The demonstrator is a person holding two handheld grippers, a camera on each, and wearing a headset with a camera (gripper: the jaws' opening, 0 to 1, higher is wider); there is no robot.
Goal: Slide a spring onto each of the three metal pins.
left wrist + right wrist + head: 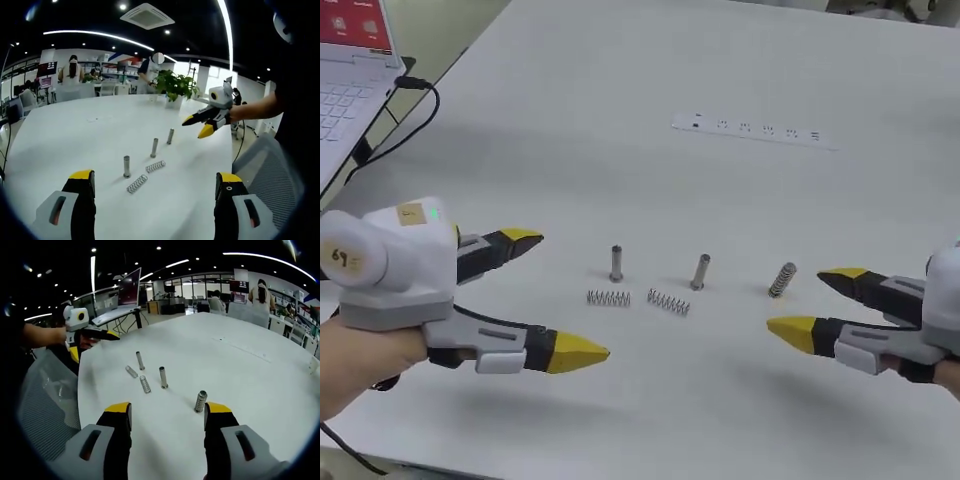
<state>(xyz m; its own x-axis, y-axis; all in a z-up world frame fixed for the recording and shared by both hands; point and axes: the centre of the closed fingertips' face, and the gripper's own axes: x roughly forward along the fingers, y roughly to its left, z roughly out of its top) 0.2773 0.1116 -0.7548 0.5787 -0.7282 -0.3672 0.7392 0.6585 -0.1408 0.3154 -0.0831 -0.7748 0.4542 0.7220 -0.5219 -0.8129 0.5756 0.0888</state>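
Note:
Three metal pins stand in a row on the white table (650, 400). The left pin (616, 262) and the middle pin (700, 271) are bare. The right pin (783, 279) has a spring around it. Two loose springs (608, 297) (668, 302) lie flat in front of the bare pins. My left gripper (555, 295) is open, left of the row, its jaws holding nothing. My right gripper (817, 300) is open just right of the sprung pin (200, 401), which sits near its right fingertip (217, 408). From the left gripper view the bare pins (126, 166) (154, 147) stand ahead.
A white power strip (752, 129) lies at the back of the table. A laptop (350, 60) sits at the far left with a black cable (415, 110) running off it. A potted plant (175, 87) stands at the table's far end. People are in the office behind.

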